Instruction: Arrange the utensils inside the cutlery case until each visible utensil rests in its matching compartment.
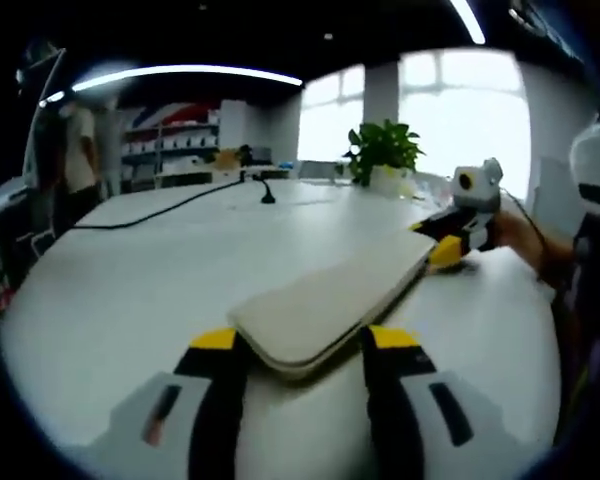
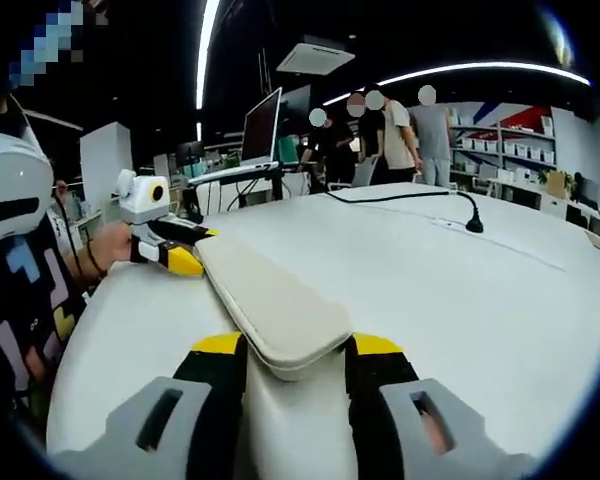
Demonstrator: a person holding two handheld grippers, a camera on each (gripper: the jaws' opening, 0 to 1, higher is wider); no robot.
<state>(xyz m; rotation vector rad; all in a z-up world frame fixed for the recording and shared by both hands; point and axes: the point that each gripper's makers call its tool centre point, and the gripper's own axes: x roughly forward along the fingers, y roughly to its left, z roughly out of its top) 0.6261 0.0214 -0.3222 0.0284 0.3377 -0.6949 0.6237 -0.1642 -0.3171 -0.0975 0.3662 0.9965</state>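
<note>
Closed cutlery case point(image 1: 332, 303) held lengthwise on the desk point(image 1: 160, 270).
Its ends are clamped by left gripper point(image 1: 302, 345) and right gripper point(image 2: 292, 350).

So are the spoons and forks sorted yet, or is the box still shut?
Nothing looks sorted yet. The cutlery case lies closed on the white table, and no utensils can be seen. In hand: the left gripper has one end of the case between its jaws and the right gripper has the other end. Left to do: open it and arrange everything inside.
</note>
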